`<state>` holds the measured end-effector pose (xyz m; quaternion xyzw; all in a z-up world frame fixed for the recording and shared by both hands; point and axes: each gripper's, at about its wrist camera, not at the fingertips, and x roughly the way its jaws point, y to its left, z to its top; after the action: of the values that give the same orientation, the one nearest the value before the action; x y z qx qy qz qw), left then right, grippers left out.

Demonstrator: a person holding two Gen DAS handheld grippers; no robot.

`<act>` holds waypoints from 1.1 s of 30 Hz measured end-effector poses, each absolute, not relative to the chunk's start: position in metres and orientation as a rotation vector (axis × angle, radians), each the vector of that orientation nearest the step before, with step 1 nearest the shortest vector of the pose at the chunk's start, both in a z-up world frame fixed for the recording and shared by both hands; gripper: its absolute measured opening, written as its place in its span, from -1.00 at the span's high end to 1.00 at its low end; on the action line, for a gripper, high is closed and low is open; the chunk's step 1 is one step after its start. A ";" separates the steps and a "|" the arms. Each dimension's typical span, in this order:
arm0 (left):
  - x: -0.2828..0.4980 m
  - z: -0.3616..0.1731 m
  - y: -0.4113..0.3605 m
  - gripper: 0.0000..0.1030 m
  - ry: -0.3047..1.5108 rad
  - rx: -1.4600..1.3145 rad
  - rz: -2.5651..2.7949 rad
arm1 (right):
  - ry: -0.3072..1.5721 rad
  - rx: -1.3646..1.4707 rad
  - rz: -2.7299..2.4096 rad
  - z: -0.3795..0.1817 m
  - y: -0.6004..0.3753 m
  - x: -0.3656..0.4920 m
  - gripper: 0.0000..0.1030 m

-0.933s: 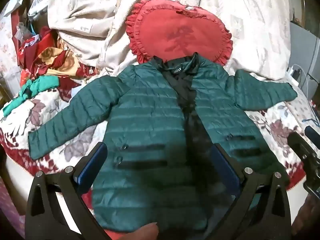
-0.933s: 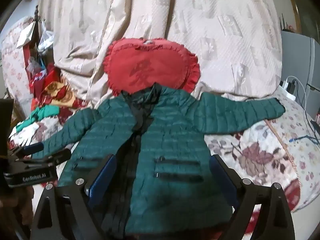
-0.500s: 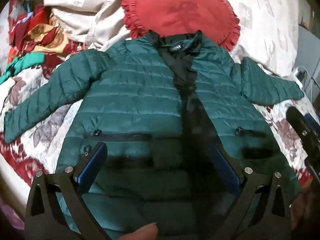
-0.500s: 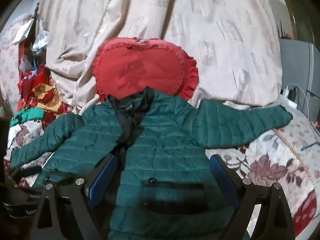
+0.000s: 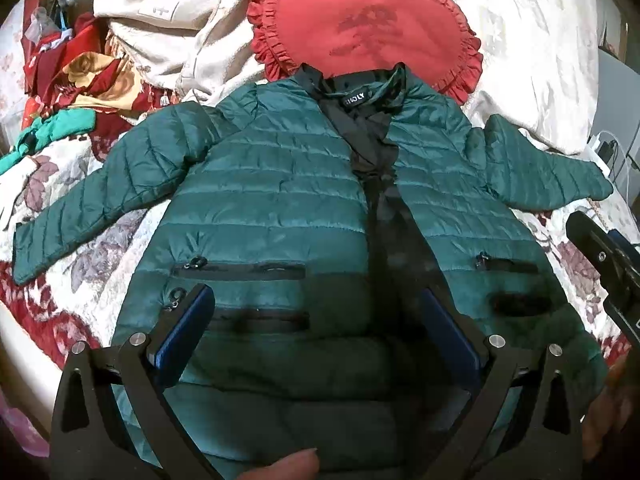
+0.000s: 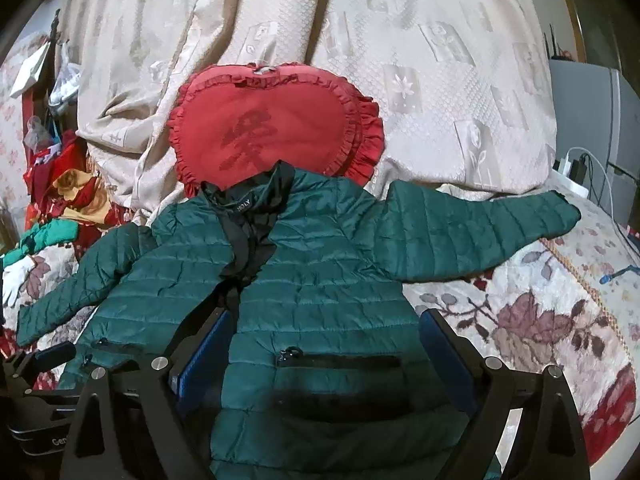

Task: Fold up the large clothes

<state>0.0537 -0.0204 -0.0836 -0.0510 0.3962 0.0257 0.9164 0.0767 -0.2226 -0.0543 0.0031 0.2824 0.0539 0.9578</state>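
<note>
A dark green quilted jacket (image 5: 280, 208) lies flat and face up on the bed, front open, black lining showing, both sleeves spread outward. It also shows in the right wrist view (image 6: 328, 280). My left gripper (image 5: 316, 332) is open and empty, hovering over the jacket's lower left panel by the pocket zips. My right gripper (image 6: 324, 344) is open and empty over the lower right panel. The right gripper's body shows at the right edge of the left wrist view (image 5: 608, 264); the left gripper's body shows at the lower left of the right wrist view (image 6: 36, 364).
A red heart-shaped frilled cushion (image 5: 368, 24) lies behind the collar, also in the right wrist view (image 6: 272, 128). Beige bedding (image 6: 400, 40) is piled at the back. Colourful clothes (image 5: 72, 80) are heaped at the left. A floral quilt (image 6: 540, 320) covers the bed. Chargers and cables (image 6: 576, 168) sit at the right.
Both grippers have moved forward and lower over the jacket, so it fills more of each view. The jacket has not moved. Both grippers stay open.
</note>
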 end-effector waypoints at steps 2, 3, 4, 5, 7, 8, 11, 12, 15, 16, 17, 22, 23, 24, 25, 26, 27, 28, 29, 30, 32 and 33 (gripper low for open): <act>0.053 -0.084 -0.020 -0.99 0.813 -0.105 0.053 | 0.578 0.012 0.101 -0.054 -0.224 0.078 -0.80; 0.053 -0.084 -0.020 -0.99 0.813 -0.103 0.053 | 0.578 0.013 0.101 -0.054 -0.224 0.078 -0.80; 0.053 -0.084 -0.019 -0.99 0.813 -0.101 0.053 | 0.576 0.011 0.100 -0.054 -0.224 0.078 -0.80; 0.052 -0.084 -0.019 -0.99 0.812 -0.099 0.052 | 0.574 0.007 0.098 -0.054 -0.224 0.078 -0.80; 0.051 -0.085 -0.016 -0.99 0.811 -0.100 0.050 | 0.570 -0.002 0.096 -0.053 -0.224 0.078 -0.80; 0.051 -0.085 -0.015 -0.99 0.811 -0.101 0.050 | 0.567 -0.009 0.093 -0.053 -0.223 0.078 -0.80; 0.055 -0.082 -0.022 -0.99 0.816 -0.101 0.058 | 0.562 -0.022 0.088 -0.053 -0.220 0.076 -0.80; 0.055 -0.082 -0.021 -0.99 0.816 -0.101 0.057 | 0.562 -0.023 0.086 -0.054 -0.220 0.076 -0.80; 0.055 -0.083 -0.017 -0.99 0.818 -0.099 0.056 | 0.561 -0.023 0.082 -0.053 -0.219 0.075 -0.80; 0.055 -0.083 -0.016 -0.99 0.818 -0.099 0.055 | 0.560 -0.023 0.082 -0.054 -0.220 0.075 -0.80; 0.055 -0.083 -0.014 -0.99 0.818 -0.098 0.055 | 0.559 -0.024 0.079 -0.053 -0.220 0.075 -0.80; 0.054 -0.083 -0.024 -0.99 0.816 -0.102 0.064 | 0.556 -0.028 0.076 -0.053 -0.219 0.074 -0.80; 0.054 -0.083 -0.023 -0.99 0.816 -0.102 0.064 | 0.556 -0.028 0.077 -0.053 -0.220 0.074 -0.80; 0.054 -0.083 -0.022 -0.99 0.816 -0.101 0.063 | 0.558 -0.028 0.077 -0.053 -0.220 0.075 -0.80; 0.054 -0.084 -0.020 -0.99 0.817 -0.101 0.063 | 0.559 -0.027 0.077 -0.053 -0.219 0.075 -0.80; 0.054 -0.084 -0.019 -0.99 0.818 -0.101 0.062 | 0.559 -0.026 0.076 -0.053 -0.220 0.075 -0.80; 0.054 -0.084 -0.018 -0.99 0.819 -0.101 0.061 | 0.559 -0.026 0.077 -0.053 -0.220 0.075 -0.80; 0.054 -0.084 -0.016 -0.99 0.819 -0.101 0.061 | 0.560 -0.027 0.077 -0.053 -0.219 0.075 -0.80; 0.054 -0.084 -0.015 -0.99 0.819 -0.101 0.061 | 0.560 -0.028 0.077 -0.052 -0.219 0.074 -0.80; 0.054 -0.085 -0.014 -0.99 0.820 -0.100 0.060 | 0.559 -0.028 0.077 -0.052 -0.219 0.074 -0.80; 0.055 -0.083 -0.027 -0.99 0.821 -0.100 0.064 | 0.559 -0.029 0.077 -0.053 -0.219 0.074 -0.80; 0.055 -0.084 -0.026 -0.99 0.821 -0.100 0.063 | 0.560 -0.030 0.077 -0.053 -0.219 0.074 -0.80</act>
<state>0.0546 -0.0258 -0.0837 -0.0488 0.3990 0.0308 0.9151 0.0741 -0.2190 -0.0527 -0.0147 0.2763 0.0379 0.9602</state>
